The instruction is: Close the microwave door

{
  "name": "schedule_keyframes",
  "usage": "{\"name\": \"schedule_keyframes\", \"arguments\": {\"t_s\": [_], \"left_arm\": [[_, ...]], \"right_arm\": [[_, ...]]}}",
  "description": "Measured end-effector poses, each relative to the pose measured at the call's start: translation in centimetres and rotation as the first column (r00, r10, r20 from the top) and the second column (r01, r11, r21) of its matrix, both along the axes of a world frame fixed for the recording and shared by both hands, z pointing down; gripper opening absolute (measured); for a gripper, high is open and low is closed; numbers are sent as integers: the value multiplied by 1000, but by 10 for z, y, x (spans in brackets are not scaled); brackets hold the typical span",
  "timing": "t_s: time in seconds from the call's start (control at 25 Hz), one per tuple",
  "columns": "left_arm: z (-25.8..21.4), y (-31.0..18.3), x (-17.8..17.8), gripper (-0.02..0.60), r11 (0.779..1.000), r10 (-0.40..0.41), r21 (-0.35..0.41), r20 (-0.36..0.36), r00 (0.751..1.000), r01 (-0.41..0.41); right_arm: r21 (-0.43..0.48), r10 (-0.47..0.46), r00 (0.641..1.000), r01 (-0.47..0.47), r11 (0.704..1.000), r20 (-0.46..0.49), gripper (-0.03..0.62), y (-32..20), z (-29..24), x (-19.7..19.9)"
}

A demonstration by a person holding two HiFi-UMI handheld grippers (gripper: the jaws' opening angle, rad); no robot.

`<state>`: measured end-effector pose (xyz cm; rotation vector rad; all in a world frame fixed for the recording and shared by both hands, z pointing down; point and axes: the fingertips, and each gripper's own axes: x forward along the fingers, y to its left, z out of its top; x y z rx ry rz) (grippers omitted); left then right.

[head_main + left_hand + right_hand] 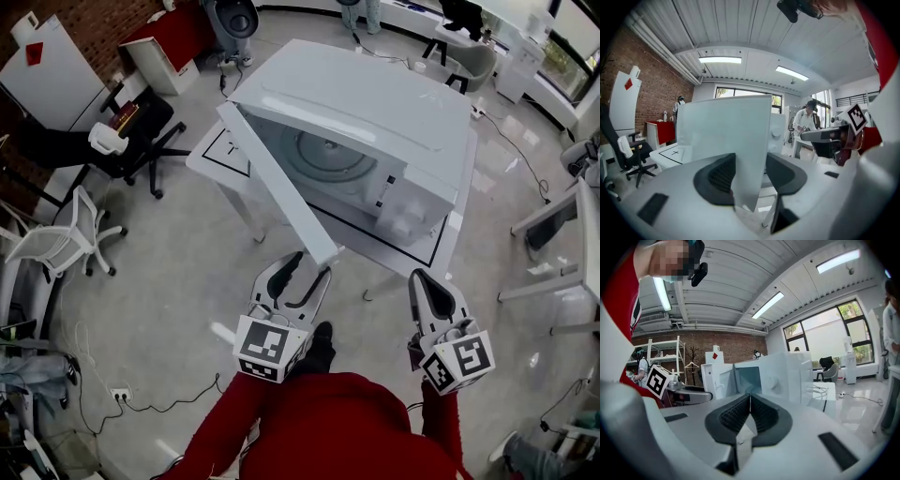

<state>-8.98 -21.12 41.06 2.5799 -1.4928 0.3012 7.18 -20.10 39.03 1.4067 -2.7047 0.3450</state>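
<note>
The microwave [375, 122] takes up most of the desk [211, 155], set toward its right side with its front turned to the near edge; its door [277, 183] stands open, hinged at the left, and its free end reaches out past the near edge toward the person, so the cavity and turntable are exposed; the left gripper [302, 267] has that free edge between its jaws, which are apart, and its own view shows the door [724, 140] panel close against one pad with a gap at the other, so the panel is straddled and not clamped; the likeliest trouble, as I judge it, is that the edge slides out of the loose jaws once the door swings on its arc, because the gripper must follow a curve and not a straight push; a hard shove could also skid the whole microwave back across the desk toward the far edge, since nothing braces it; if the jaws remain around the edge right up to the frame, they may get nipped between door and body and stop the latch from catching; the right gripper [419, 278] hovers just off the near right corner, jaws pressed together on nothing, facing the control-panel side of the microwave [787, 376]; it sits close to where the door will land, so it could be struck unless it moves clear or steadies the casing; cables trail on the floor around the desk legs.
</note>
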Motion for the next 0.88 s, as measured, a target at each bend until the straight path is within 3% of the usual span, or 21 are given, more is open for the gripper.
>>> {"name": "schedule_keyframes", "arguments": {"t_s": [0.44, 0.88], "left_arm": [[-2, -24, 34, 210, 991, 136, -2, 55, 989, -136], [-4, -54, 62, 210, 986, 170, -7, 48, 984, -170]], "right_arm": [[-7, 48, 999, -48, 999, -4, 14, -16, 1, 6], [-18, 85, 996, -86, 996, -8, 14, -27, 4, 11]]}}
